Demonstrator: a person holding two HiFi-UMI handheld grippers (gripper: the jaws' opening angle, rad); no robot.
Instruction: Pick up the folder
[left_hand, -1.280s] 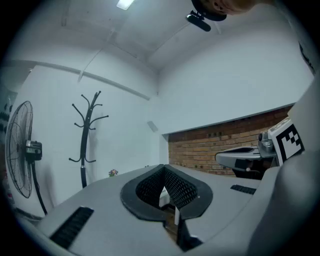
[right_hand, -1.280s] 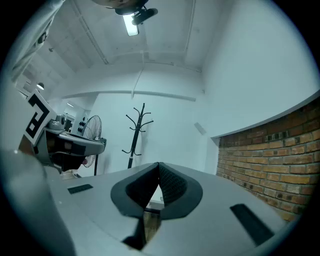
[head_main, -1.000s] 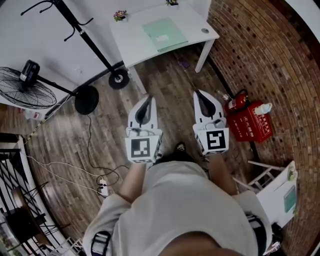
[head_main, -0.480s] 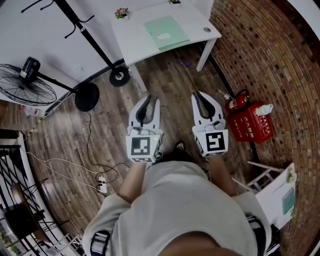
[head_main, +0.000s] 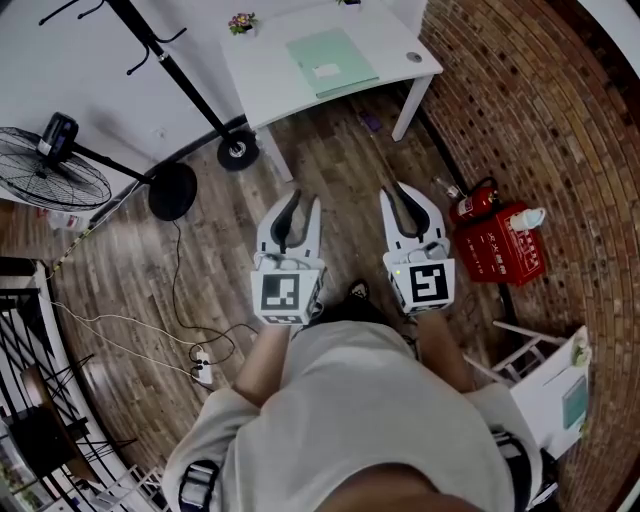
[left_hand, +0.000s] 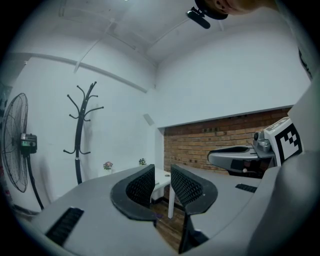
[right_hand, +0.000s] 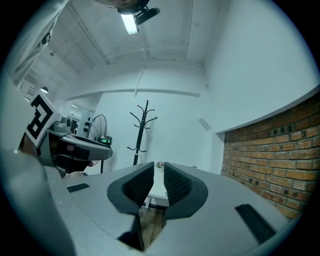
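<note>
Two tongs, the left tongs (head_main: 303, 200) and the right tongs (head_main: 397, 190), are held level and side by side over the wooden floor (head_main: 330, 170), just in front of the person's body. The left tongs stand a narrow way apart and are opening, with nothing between their pads. The right tongs show a similar narrow gap, also opening, and grip nothing. The pale green folder (head_main: 332, 62) lies flat on the white surface (head_main: 270, 85) ahead, well apart from both. A coat stand (head_main: 238, 156) and a fan (head_main: 50, 180) stand left of the surface. A red fire extinguisher (head_main: 478, 203) sits by the brick wall (head_main: 540, 110).
</note>
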